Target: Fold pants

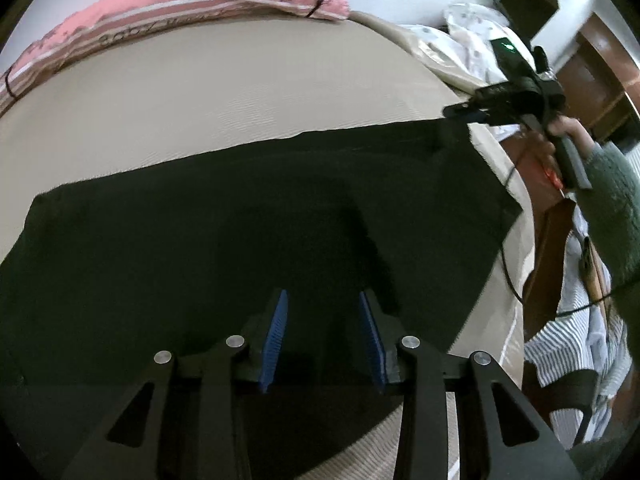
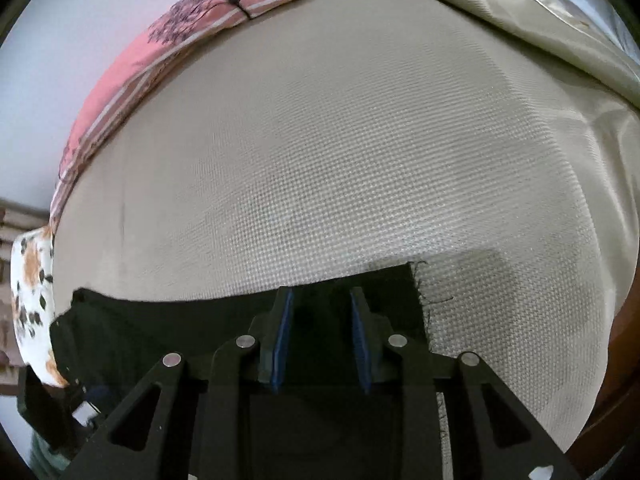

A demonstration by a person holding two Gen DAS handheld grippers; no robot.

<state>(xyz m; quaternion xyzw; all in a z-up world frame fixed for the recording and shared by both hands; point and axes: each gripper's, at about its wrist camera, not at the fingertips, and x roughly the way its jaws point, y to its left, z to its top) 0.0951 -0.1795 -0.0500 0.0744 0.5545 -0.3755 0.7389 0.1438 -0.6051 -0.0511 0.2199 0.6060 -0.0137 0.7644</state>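
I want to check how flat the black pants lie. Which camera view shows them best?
The left wrist view: the black pants spread across the beige mattress, far edge and right corner visible. The right wrist view shows only a strip of them along the bottom, with a frayed edge, partly behind the jaws of the right gripper.

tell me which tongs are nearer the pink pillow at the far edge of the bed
Hard to call. The left tongs are over the middle of the black pants, the right tongs at the pants' frayed corner; bare mattress separates both from the pink pillow.
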